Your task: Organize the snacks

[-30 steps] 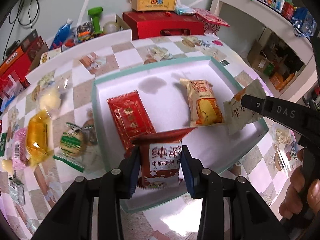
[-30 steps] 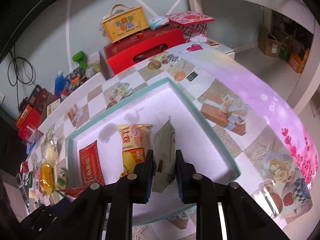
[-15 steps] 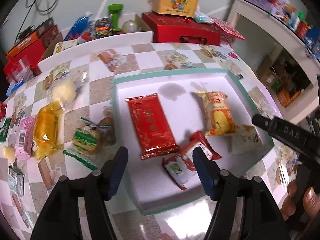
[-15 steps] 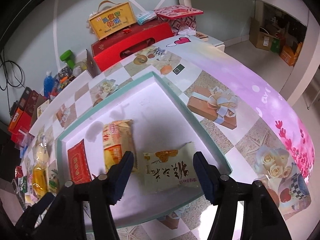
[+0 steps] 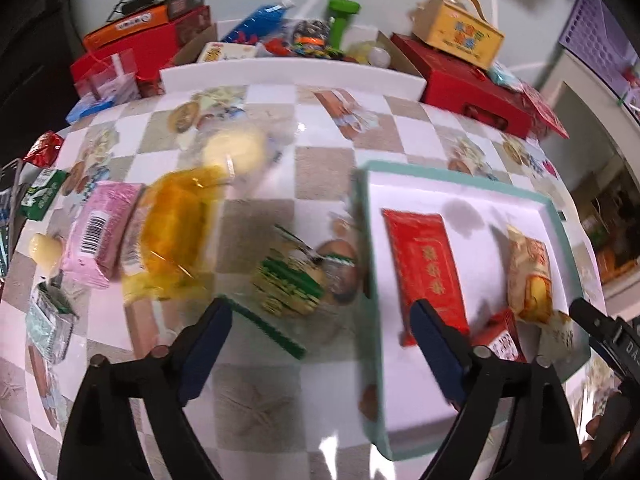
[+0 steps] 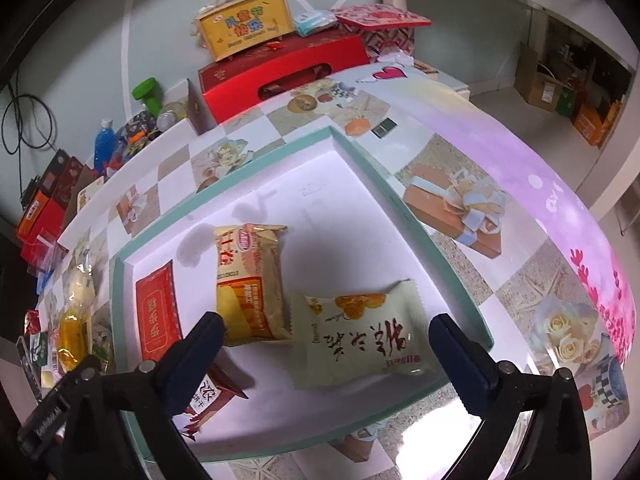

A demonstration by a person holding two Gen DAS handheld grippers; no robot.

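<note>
A white tray with a teal rim (image 6: pixel 362 160) (image 5: pixel 362 220) holds a flat red packet (image 6: pixel 157 307) (image 5: pixel 424 264), an orange-yellow snack bag (image 6: pixel 250 280) (image 5: pixel 530 276), a cream pastry packet (image 6: pixel 360 340) and a red milk-biscuit packet (image 6: pixel 208 396) (image 5: pixel 500 340). My right gripper (image 6: pixel 326 346) is open and empty just above the cream packet. My left gripper (image 5: pixel 320 336) is open and empty over the table left of the tray, near a green-striped snack (image 5: pixel 288 280). Loose snacks lie further left: a yellow bag (image 5: pixel 176 220), a pink packet (image 5: pixel 100 232), a pale round one (image 5: pixel 236 148).
Red gift boxes (image 6: pixel 280 76) and a yellow carry box (image 6: pixel 244 24) stand at the back of the checkered table. Bottles, a green dumbbell (image 5: pixel 340 20) and cartons (image 5: pixel 136 40) crowd the back left. Small packets (image 5: pixel 44 316) lie at the table's left edge. Shelving stands to the right.
Both grippers opened and let go: the milk-biscuit packet and the cream packet now lie in the tray. My left gripper has swung left toward the loose snacks.
</note>
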